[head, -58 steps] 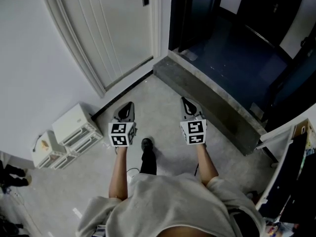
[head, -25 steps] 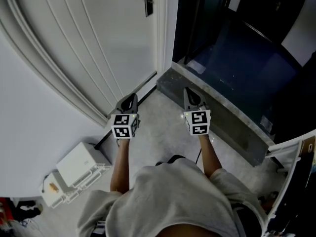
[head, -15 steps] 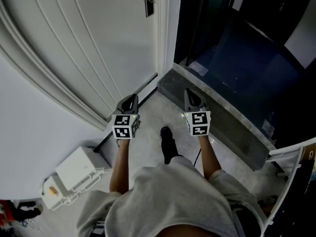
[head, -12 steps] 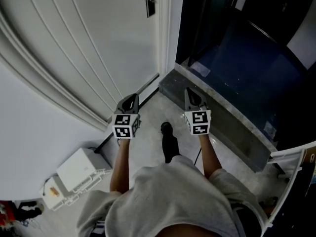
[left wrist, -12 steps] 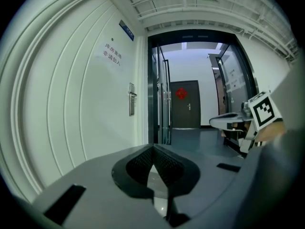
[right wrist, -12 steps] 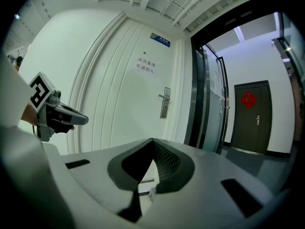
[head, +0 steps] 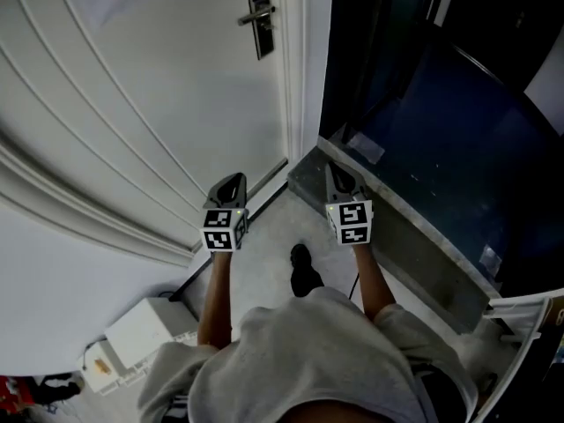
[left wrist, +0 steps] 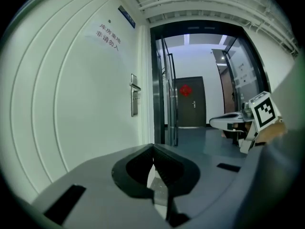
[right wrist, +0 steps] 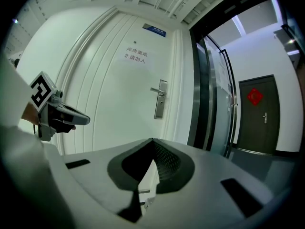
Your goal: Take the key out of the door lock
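A white panelled door [head: 159,86] stands ahead, with a metal lock plate and lever handle [head: 257,14] near its right edge. That lock plate [left wrist: 135,95] shows far off in the left gripper view, and the lock plate [right wrist: 160,99] in the right gripper view. No key can be made out at this distance. My left gripper [head: 231,186] and right gripper [head: 339,179] are held side by side at waist height, both pointing toward the door and both shut with nothing between the jaws. Each is well short of the lock.
To the right of the door, a dark open doorway [head: 423,104] leads over a raised grey stone threshold [head: 388,218]. A white appliance [head: 145,329] sits on the floor at lower left. A printed notice [right wrist: 135,54] hangs on the door. My black shoe [head: 304,267] steps forward.
The whole view has moved closer to the door: the lock handle now sits lower and larger in the head view. Both grippers travelled forward with me, still shut.
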Motion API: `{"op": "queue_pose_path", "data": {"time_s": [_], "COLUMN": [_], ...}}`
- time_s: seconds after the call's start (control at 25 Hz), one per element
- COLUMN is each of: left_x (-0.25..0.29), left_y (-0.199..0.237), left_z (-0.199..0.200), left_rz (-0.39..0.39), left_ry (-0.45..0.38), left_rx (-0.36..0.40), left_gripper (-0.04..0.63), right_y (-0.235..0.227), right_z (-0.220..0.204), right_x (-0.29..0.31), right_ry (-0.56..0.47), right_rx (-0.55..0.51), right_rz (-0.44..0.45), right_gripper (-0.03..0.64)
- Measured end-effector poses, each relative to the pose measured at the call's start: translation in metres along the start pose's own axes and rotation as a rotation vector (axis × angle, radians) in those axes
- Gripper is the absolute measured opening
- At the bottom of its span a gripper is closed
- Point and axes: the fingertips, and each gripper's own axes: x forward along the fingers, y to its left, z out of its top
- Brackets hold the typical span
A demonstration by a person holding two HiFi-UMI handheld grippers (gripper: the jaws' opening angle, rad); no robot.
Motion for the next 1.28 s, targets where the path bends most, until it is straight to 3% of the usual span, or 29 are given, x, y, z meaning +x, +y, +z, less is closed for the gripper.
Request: {"op": "queue_pose_path", "data": {"time_s": [0.28, 0.68, 0.96, 1.28], "left_x": [0.085, 0.181, 0.224, 0.237], "left_y": [0.034, 0.069, 0.088, 0.102], "left_z": [0.053, 0.087, 0.090, 0.078], "left_rz": [0.028, 0.053, 0.064, 0.054], "left_ry": [-0.027, -0.041, -0.031, -0.006], "left_rx": [0.024, 0.011, 0.006, -0.011], "left_gripper": [0.018, 0.018, 0.018, 0.018], "right_y": [-0.053, -0.097, -0.103, -0.089], "right_z": [0.027, 0.047, 0.048, 0.032], "right_x": [0.088, 0.189, 0.239, 0.262], "right_ry": [-0.028, -0.040, -0.038, 0.012], "right_rx": [-0.004, -0.030, -0.036, -0.026], "right_rz": [0.020, 0.063, 0.100, 0.119], "right_gripper": [0.023, 0.023, 0.023, 0.023]}}
